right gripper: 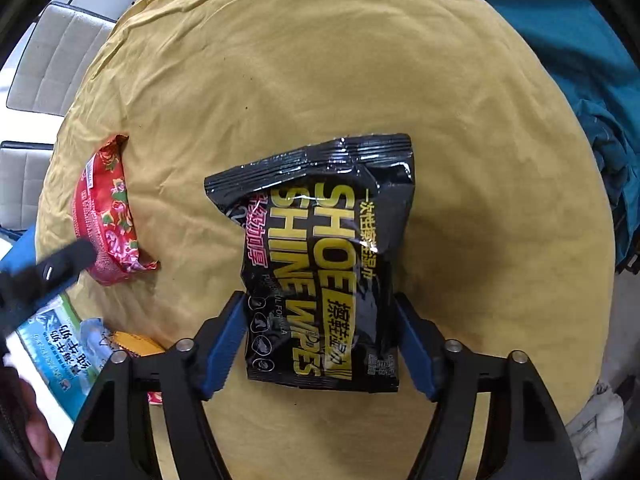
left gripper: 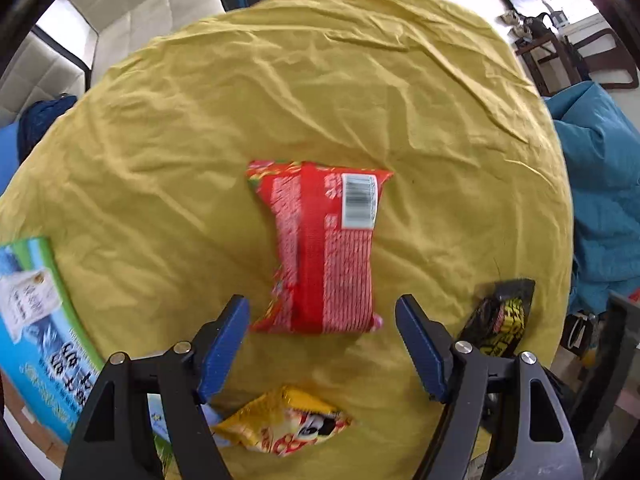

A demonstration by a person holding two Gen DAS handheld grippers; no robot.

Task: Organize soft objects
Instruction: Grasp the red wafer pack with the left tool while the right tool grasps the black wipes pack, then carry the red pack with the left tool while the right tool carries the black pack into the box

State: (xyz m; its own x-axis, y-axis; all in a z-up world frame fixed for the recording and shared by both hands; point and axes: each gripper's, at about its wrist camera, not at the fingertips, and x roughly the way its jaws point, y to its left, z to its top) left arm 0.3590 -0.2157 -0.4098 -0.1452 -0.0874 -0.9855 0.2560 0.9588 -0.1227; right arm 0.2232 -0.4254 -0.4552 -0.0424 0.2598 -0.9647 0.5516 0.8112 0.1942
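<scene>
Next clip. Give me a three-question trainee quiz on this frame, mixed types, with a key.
1. True or false: the red packet lies barcode side up on the yellow cloth.
2. Which one lies between the fingers of the right gripper? A. red packet B. black shoe shine wipes pack C. yellow snack bag
3. Short answer: do the pads of the left gripper touch the red packet?
Key: 1 true; 2 B; 3 no, a gap shows on each side.
</scene>
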